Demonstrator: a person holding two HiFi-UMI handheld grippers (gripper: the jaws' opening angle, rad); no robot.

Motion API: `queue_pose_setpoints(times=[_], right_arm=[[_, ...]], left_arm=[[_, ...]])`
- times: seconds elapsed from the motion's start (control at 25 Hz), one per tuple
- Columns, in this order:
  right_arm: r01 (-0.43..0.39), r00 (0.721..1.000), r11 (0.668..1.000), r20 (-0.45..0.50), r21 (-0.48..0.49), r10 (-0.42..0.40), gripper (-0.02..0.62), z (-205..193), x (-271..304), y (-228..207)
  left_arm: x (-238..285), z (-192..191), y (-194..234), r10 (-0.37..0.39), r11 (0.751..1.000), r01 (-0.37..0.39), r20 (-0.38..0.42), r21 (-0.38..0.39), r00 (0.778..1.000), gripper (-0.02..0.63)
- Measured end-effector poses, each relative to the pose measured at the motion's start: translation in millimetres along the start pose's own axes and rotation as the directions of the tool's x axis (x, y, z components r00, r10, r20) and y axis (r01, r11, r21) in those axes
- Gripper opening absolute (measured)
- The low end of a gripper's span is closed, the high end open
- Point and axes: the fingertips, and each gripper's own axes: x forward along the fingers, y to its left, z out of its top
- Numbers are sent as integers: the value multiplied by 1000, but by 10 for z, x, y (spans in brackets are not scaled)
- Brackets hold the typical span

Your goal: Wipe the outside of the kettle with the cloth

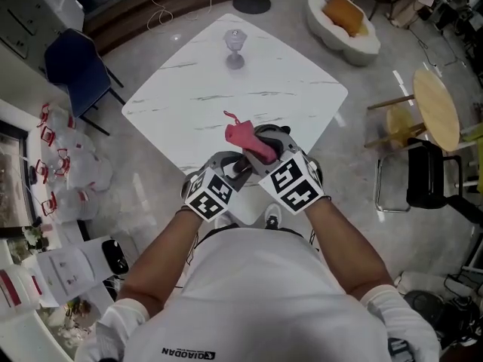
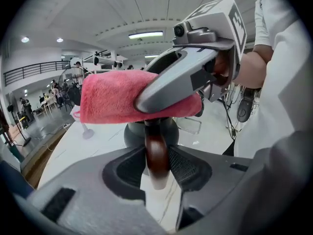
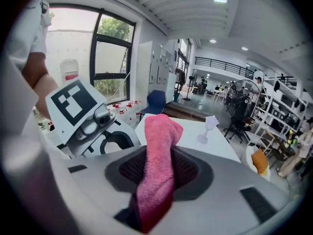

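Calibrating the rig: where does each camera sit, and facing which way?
Head view: on the head, steeply down at the table; arms, chest, left claw, right claw show.
Left gripper view: on the left claw, along its jaws at the kettle handle they pinch; right hand shows.
Right gripper view: on the right claw, along its jaws at the cloth gripped; left arm shows.
Shared: cloth and glass in all three.

Kettle [image 2: 133, 133] noted at near corner of table [image 1: 226, 104]. Its handle [image 2: 156, 155] is clamped between the jaws of the left gripper [image 2: 156, 166]. Cloth [image 3: 159, 136] is pinched in the right gripper [image 3: 159, 173] and held over the kettle. Glass [image 1: 235, 47] stands on far part of table, well apart. Chair [image 1: 75, 70] is placed left of table.
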Motion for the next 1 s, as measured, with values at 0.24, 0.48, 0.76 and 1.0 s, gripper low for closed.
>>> queue_pose_setpoints(times=[0.24, 0.48, 0.76, 1.0], right_arm=[[-12, 1000, 1000, -17, -16, 12, 133, -63, 35, -48], [4, 1000, 993, 1, 122, -5, 132, -232, 37, -363], [44, 999, 974, 16, 223, -49, 132, -371, -23, -761], [43, 998, 949, 38, 312, -57, 130, -472, -68, -992]], left_arm=[[96, -50, -20, -26, 1000, 25, -34, -13, 999, 124], [99, -76, -31, -50, 995, 47, -31, -84, 998, 106], [108, -72, -33, -62, 996, 58, -49, -75, 997, 107], [118, -75, -37, -64, 995, 59, -67, -78, 996, 106]])
